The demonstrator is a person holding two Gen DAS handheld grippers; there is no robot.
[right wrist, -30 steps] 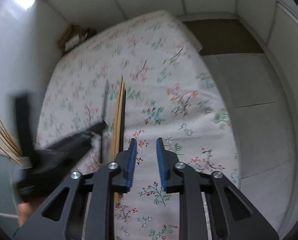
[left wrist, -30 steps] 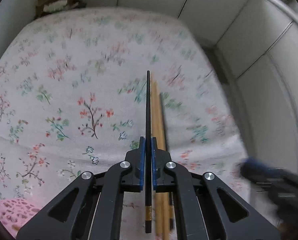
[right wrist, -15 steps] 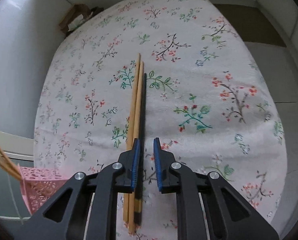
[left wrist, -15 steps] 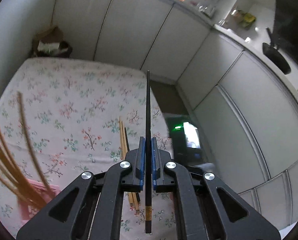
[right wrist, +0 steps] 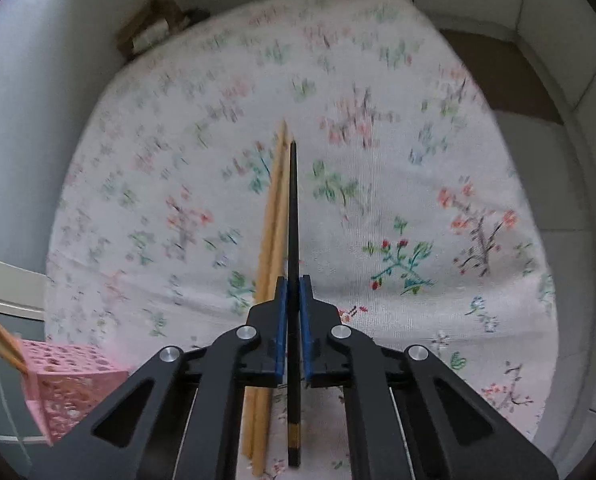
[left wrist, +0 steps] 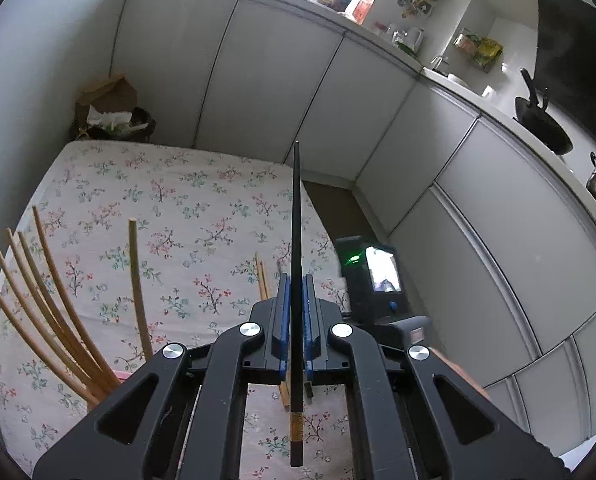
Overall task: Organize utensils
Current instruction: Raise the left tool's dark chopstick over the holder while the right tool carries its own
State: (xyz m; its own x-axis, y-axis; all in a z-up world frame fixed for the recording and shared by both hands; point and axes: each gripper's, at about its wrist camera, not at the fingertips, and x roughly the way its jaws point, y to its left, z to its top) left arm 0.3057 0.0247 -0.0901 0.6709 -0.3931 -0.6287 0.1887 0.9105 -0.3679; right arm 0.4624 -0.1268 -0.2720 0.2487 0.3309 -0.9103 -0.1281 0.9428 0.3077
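Observation:
My left gripper (left wrist: pixel 294 280) is shut on a black chopstick (left wrist: pixel 296 216) and holds it high above the floral tablecloth (left wrist: pixel 177 200), tip pointing up and away. Several wooden chopsticks (left wrist: pixel 57 312) stand in a holder at the lower left of the left wrist view. My right gripper (right wrist: pixel 293 280) is shut on a second black chopstick (right wrist: pixel 293 208) close over the cloth, beside two wooden chopsticks (right wrist: pixel 271 220) lying to its left. The pink perforated holder (right wrist: pixel 65 380) shows at the lower left of the right wrist view.
White cabinet doors (left wrist: pixel 257 80) run behind and right of the table. A brown bag with rubbish (left wrist: pixel 109 112) sits at the table's far corner. A black device with a lit screen (left wrist: pixel 378 276) stands past the table's right edge.
My left gripper lifted its black chopstick up and tilted away from the table. My right gripper moved down onto the other black chopstick and closed on it.

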